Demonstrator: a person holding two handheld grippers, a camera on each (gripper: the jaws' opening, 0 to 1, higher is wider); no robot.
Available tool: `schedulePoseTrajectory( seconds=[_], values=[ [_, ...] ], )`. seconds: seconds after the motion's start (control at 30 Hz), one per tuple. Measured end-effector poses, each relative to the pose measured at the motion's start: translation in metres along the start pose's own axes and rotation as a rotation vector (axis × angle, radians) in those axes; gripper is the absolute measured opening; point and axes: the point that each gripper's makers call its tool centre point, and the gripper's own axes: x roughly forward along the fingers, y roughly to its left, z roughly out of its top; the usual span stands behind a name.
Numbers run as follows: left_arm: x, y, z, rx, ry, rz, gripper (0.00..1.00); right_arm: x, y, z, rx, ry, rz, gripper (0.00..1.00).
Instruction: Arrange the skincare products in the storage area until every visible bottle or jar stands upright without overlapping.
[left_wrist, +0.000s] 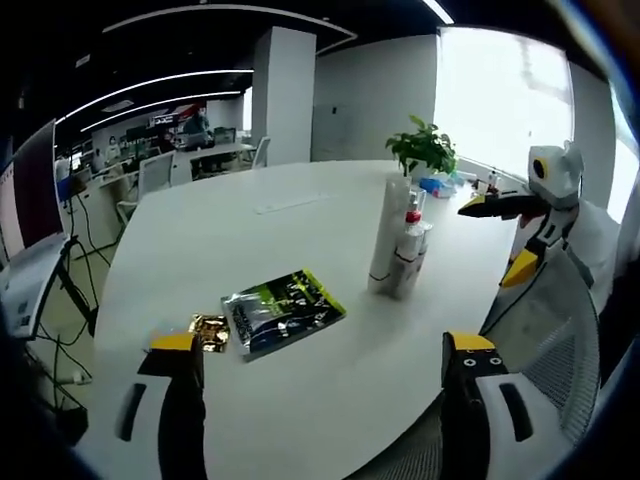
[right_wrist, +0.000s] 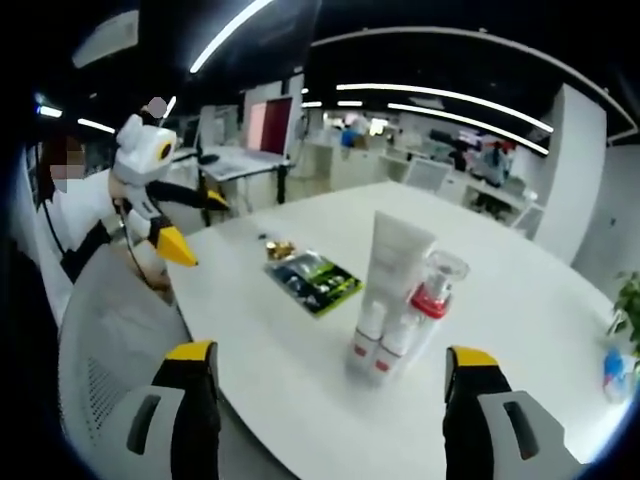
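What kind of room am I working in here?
Most likely an open-plan office or meeting area. You're at a large white table with a mesh office chair pulled up to it, and desks stand further back under long ceiling light strips.

An open-plan office is shown: a large white meeting table (left_wrist: 300, 260), rows of desks (right_wrist: 240, 165) with office chairs (left_wrist: 152, 172), long ceiling light strips (right_wrist: 450, 100) and a monitor (left_wrist: 35, 185) are seen.
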Motion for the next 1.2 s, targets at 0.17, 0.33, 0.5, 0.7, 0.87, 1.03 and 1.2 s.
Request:
schedulePoseTrajectory(
  seconds=[0.17,0.33,0.5,0.7,0.87,1.03,1.2],
  values=[
    [0.005,0.002,-0.005,-0.009,0.01,-0.013,0.84,0.005,0.007,0.01,-0.017,-0.014,0.023,0.82],
    [0.009,0.002,-0.009,-0.035,0.016,-0.032,0.77,0.01,0.015,0.015,-0.02,-0.02,0.047,0.72],
    [0.013,0.006,-0.019,-0.066,0.03,-0.044,0.69,0.017,0.023,0.017,-0.032,-0.015,0.078,0.64],
    [0.019,0.018,-0.027,-0.129,0.032,-0.035,0.58,0.025,0.034,0.022,-0.042,-0.025,0.12,0.52],
    [0.027,0.026,-0.036,-0.164,0.036,-0.035,0.52,0.036,0.045,0.025,-0.062,-0.026,0.153,0.44],
    [0.037,0.038,-0.047,-0.198,0.055,-0.022,0.44,0.052,0.055,0.027,-0.087,-0.012,0.192,0.43],
    [0.046,0.044,-0.053,-0.237,0.057,-0.033,0.4,0.064,0.066,0.026,-0.088,-0.005,0.237,0.38]
  ],
)
